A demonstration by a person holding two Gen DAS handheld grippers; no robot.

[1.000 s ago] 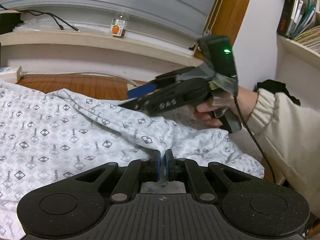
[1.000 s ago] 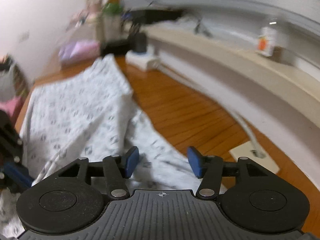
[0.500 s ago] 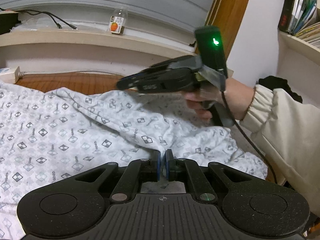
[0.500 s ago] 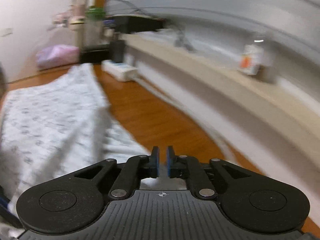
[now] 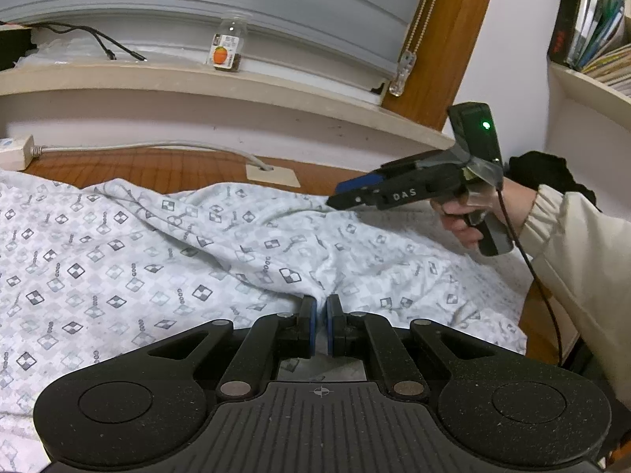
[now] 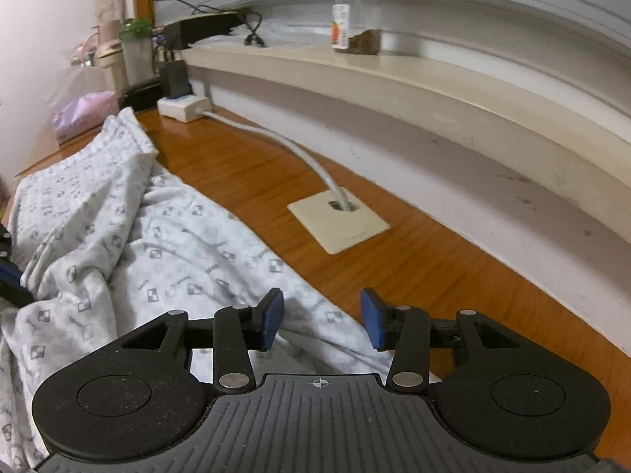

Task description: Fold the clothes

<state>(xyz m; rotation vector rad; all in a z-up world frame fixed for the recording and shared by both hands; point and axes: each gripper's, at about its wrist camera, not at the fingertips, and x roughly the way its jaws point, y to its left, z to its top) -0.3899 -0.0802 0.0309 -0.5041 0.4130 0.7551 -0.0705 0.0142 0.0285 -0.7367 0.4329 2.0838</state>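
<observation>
Left tool closed down to a sliver, blue pads pinching a raised fold of the patterned white garment near the table's front edge. Cloth bunched and creased where the pads meet, spreading away flat toward the left and back across the wooden table. Right tool partly apart and opening, blue pads clear on both sides, nothing pressed between them; only the garment's rumpled edge and bare wood lying below the gap. Seen from the left wrist view, same right tool hovering just above the cloth's far right part, gripped in a hand with a cream sleeve behind it, green light lit on top. Garment covering most of the table's left and middle, its far border short of the back edge, leaving a strip of wood bare. Beige cable plate set into the table near the back edge, beside the cloth, grey cable running from it to a white power strip at the far left corner. Glass jar upright on the ledge behind.
</observation>
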